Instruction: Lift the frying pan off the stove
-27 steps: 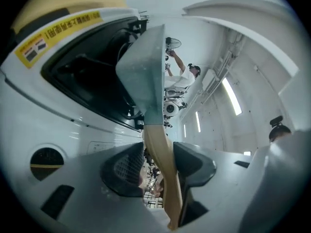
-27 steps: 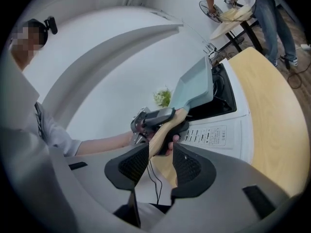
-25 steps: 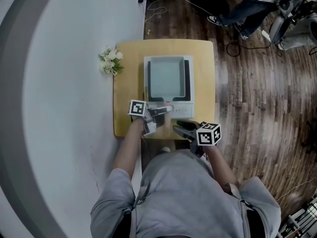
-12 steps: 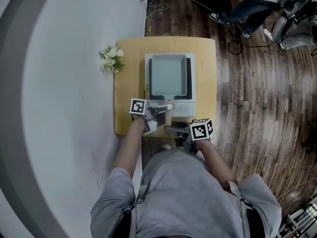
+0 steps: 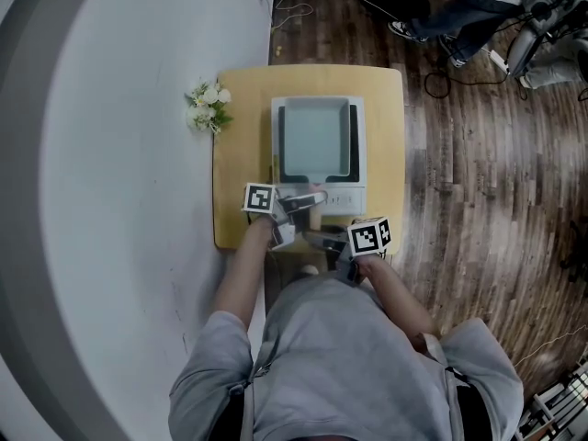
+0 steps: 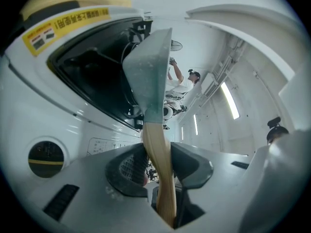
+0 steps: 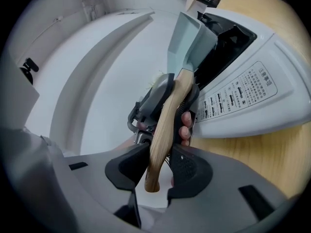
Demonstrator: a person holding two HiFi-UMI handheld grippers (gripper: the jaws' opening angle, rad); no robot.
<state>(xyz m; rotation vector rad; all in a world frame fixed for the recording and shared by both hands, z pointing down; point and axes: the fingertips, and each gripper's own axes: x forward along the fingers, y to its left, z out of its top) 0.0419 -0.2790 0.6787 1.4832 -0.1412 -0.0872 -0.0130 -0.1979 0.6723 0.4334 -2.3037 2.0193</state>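
A square grey-blue frying pan (image 5: 314,141) sits on the white stove (image 5: 359,145). Its wooden handle (image 5: 309,197) points toward me. My left gripper (image 5: 299,202) has its jaws closing, with both pads pressed on the handle (image 6: 156,149) close to the pan body (image 6: 148,76). My right gripper (image 5: 322,240) comes from the near side, its jaws also closing, and grips the handle's free end (image 7: 156,169). In the right gripper view the left gripper (image 7: 155,101) clamps the handle further up, below the pan (image 7: 189,38).
The stove's control panel (image 7: 243,96) lies right of the handle. The stove stands on a small wooden table (image 5: 243,118) with a flower bunch (image 5: 207,108) at its left edge. A white wall runs along the left. Cables and a person's legs (image 5: 450,21) are on the wood floor behind.
My right gripper has moved left and in from the table's near right corner, onto the end of the pan handle. The left gripper has stayed on the handle.
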